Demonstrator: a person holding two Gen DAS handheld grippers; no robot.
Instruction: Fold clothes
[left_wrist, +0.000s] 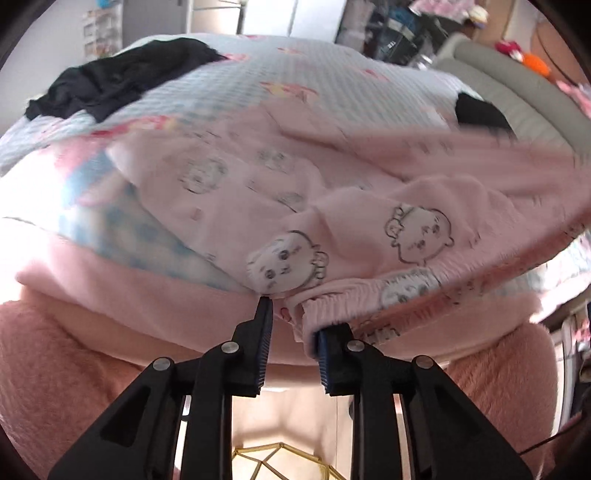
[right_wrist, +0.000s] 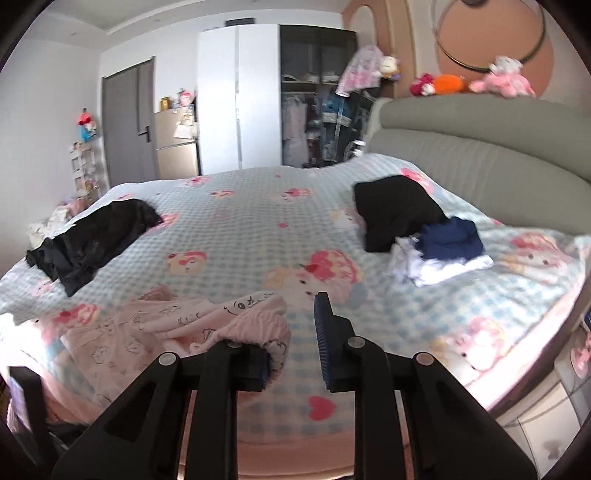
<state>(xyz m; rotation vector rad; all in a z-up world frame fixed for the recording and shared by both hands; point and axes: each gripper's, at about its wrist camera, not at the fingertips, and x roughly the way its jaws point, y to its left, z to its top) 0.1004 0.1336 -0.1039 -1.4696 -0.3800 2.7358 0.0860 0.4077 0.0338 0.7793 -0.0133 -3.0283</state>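
A pink pyjama garment (left_wrist: 332, 192) printed with cartoon faces lies crumpled on the bed's checked quilt (left_wrist: 295, 66). My left gripper (left_wrist: 293, 317) is at its near edge with the jaws apart. The elastic waistband (left_wrist: 321, 314) hangs loosely over the right fingertip and into the gap, and the pads do not press on it. In the right wrist view the same garment (right_wrist: 166, 325) lies at lower left. My right gripper (right_wrist: 293, 325) stands open above the quilt (right_wrist: 240, 229). Pink fabric covers the tip of its left finger, and bare quilt shows between the pads.
A black garment (right_wrist: 92, 236) lies at the bed's far left. Another black one (right_wrist: 395, 210), navy clothes (right_wrist: 450, 236) and white clothes (right_wrist: 436, 269) are piled near the grey headboard (right_wrist: 480, 155). A fuzzy pink blanket (left_wrist: 55, 369) covers the near edge. A wardrobe (right_wrist: 240, 96) stands behind.
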